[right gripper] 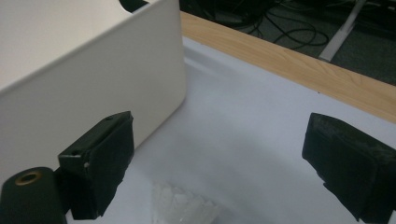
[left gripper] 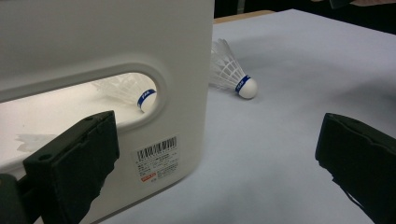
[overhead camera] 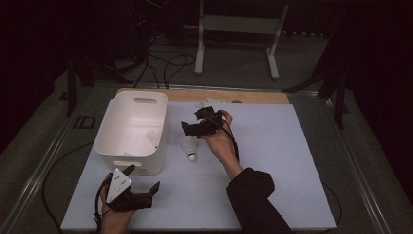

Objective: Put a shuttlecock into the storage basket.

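Over by the white bin (overhead camera: 131,129), the right gripper (overhead camera: 199,124) hangs just above the table with its jaws spread wide and nothing between them. A shuttlecock (overhead camera: 190,148) lies on its side on the white mat (overhead camera: 272,161), directly below that gripper and just beside the bin's right wall, its cork tip pointing toward the person. In the right gripper view the feathered skirt of the shuttlecock (right gripper: 184,205) sits low between the two black jaws, not touched by either, with the bin wall (right gripper: 93,93) close on the left and the wooden table edge (right gripper: 289,65) beyond.

Nearer the person, the left gripper (overhead camera: 141,183) rests low by the bin's near corner, its jaws also wide apart and empty. From the left gripper view, the shuttlecock (left gripper: 233,74) lies on the mat past the bin's corner, blue band around its cork, and a second shuttlecock (left gripper: 133,91) shows through the handle slot, lying inside the bin (left gripper: 93,37)
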`<state>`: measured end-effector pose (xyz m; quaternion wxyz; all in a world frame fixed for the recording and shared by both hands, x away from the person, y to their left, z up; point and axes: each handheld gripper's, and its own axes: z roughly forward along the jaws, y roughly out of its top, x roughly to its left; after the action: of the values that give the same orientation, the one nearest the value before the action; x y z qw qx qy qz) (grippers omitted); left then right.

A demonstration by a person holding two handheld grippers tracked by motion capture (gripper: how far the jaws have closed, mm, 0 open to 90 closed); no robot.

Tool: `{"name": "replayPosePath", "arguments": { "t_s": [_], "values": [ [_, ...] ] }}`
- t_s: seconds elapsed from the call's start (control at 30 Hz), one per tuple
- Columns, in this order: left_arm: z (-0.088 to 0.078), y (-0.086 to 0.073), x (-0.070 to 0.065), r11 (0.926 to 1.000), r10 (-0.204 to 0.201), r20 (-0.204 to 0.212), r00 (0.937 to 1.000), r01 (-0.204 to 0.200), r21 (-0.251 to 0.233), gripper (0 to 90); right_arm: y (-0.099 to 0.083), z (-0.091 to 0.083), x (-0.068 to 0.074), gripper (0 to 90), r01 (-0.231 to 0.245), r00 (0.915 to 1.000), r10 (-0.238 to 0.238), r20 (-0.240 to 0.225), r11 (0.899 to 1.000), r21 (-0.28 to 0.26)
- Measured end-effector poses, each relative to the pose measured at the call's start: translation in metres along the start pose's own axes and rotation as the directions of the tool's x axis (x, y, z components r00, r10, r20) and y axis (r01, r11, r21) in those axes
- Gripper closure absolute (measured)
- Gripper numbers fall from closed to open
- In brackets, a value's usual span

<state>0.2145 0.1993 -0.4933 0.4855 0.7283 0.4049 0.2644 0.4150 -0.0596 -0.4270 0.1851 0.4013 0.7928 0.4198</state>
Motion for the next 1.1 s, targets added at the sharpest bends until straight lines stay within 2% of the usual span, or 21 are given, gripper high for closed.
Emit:
{"name": "replayPosePath", "arguments": {
  "t_s": [1.1],
  "values": [
    [-0.001,0.0,0.0,1.0,-0.002,0.001,1.0,0.002,-0.002,0.1,-0.01,0.016,-0.007,10.0,-0.027,0.9993,0.025,0.029,0.998,0.062]
  ]
}}
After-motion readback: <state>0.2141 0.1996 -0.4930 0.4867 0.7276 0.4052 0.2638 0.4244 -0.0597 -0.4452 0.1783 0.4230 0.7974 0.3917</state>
